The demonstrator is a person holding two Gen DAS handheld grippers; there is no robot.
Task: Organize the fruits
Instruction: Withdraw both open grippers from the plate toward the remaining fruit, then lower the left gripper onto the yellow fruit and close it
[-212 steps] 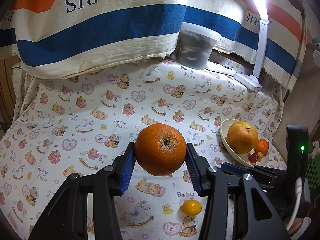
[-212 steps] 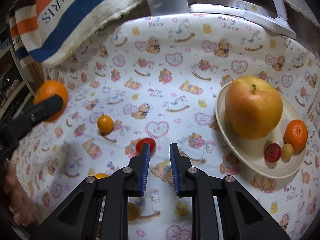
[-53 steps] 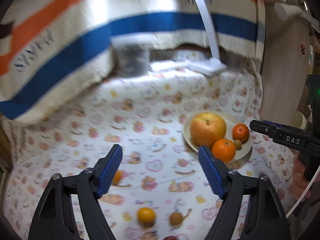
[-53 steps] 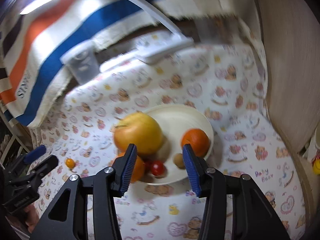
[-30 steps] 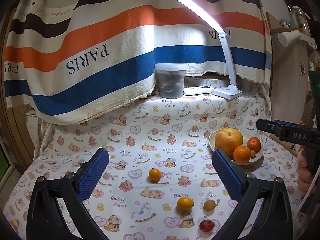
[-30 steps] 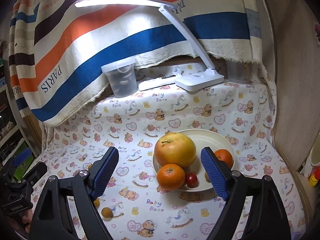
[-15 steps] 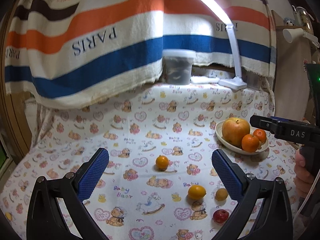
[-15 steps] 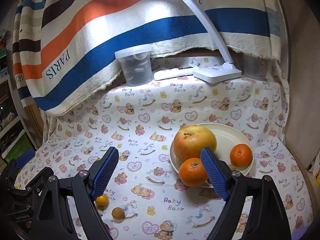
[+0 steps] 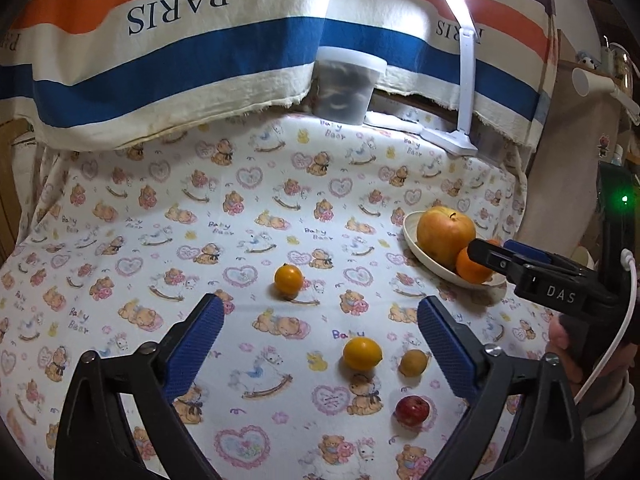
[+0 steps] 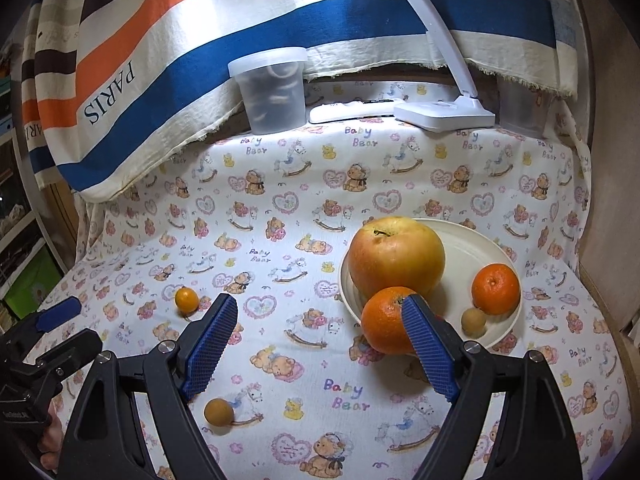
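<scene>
Closing slightly yet wide and empty, the left gripper [image 9: 320, 334] is held above loose fruits; the right gripper [image 10: 320, 330] is spread empty beside the plate [image 10: 472, 248].

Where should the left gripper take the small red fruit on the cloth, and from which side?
Across its round middle, coming down from above. The small red fruit lies alone on the cloth, clear of the brown fruit behind it. The left gripper is open and empty, its jaws just having narrowed slightly.

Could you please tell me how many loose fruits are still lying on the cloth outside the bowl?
4: a small orange fruit mid-cloth, a yellow fruit, a tan fruit beside it, and a red fruit nearest. The left gripper may hide others.
</scene>
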